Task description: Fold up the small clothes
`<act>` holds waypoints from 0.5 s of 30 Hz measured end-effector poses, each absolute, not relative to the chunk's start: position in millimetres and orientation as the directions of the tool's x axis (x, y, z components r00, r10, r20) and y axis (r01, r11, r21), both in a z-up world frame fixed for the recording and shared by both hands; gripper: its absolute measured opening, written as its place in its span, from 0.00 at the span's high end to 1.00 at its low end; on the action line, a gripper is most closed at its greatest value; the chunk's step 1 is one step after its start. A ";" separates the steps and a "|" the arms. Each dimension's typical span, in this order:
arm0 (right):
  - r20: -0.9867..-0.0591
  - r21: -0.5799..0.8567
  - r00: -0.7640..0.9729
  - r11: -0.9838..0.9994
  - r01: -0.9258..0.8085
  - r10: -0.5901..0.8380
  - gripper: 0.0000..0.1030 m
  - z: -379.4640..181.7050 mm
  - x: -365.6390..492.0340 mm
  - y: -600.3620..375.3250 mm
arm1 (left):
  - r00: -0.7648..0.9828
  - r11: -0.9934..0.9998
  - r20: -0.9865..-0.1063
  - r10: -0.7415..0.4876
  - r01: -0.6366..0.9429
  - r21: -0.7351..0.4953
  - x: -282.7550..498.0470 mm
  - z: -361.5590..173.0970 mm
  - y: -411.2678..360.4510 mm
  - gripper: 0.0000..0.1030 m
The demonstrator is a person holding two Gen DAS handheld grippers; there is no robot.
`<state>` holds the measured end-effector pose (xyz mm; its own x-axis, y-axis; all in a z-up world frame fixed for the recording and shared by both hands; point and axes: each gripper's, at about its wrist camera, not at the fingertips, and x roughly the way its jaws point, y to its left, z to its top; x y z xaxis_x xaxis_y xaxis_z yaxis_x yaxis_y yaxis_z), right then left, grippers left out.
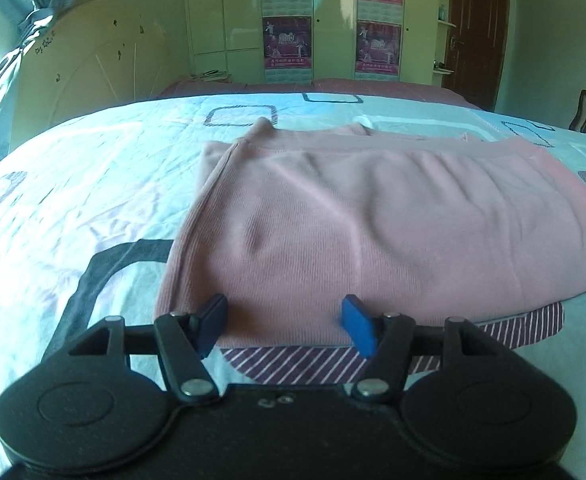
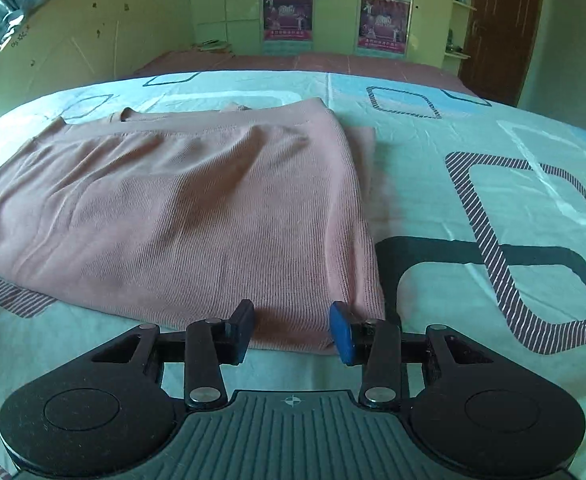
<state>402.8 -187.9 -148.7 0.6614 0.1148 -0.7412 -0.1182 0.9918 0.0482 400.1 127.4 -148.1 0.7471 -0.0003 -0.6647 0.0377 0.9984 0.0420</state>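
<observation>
Right at the bed's near edge, both grippers sit open over the hem: left gripper (image 1: 283, 326) by the near-left corner, right gripper (image 2: 293, 330) by the near-right; pink top (image 1: 373, 220) lies half-folded on the bedsheet (image 2: 473, 140); soft, light ribbed knit, probably floppy, so I'd pinch those near corners.

Matt ribbed pink garment (image 1: 373, 220); smooth printed cotton bedsheet (image 1: 73, 200).

A bed (image 1: 93, 184) under a pale blue sheet printed with dark rounded squares fills the foreground, with cream wardrobe doors (image 1: 213, 20) carrying purple posters (image 1: 287, 42) behind it, a brown door (image 1: 479, 28) on the right, and a grey curtain (image 1: 9, 52) on the left.
</observation>
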 end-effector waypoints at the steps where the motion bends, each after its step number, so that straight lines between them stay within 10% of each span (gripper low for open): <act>1: -0.740 0.047 0.663 0.992 -0.117 0.113 0.60 -149.9 401.9 -188.0 | 0.748 0.998 -0.664 0.000 0.038 0.043 399.2 -148.7 128.1 0.38; 15: -0.740 0.083 0.663 0.994 -0.077 0.114 0.60 -153.9 401.6 -206.9 | 0.743 0.998 -0.669 0.018 0.030 0.060 398.8 -150.6 125.0 0.38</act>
<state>401.6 -206.9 -153.9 0.6634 0.1136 -0.7396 -0.0772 0.9935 0.0834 398.8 125.0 -150.6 0.7427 0.0179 -0.6694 0.0305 0.9977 0.0604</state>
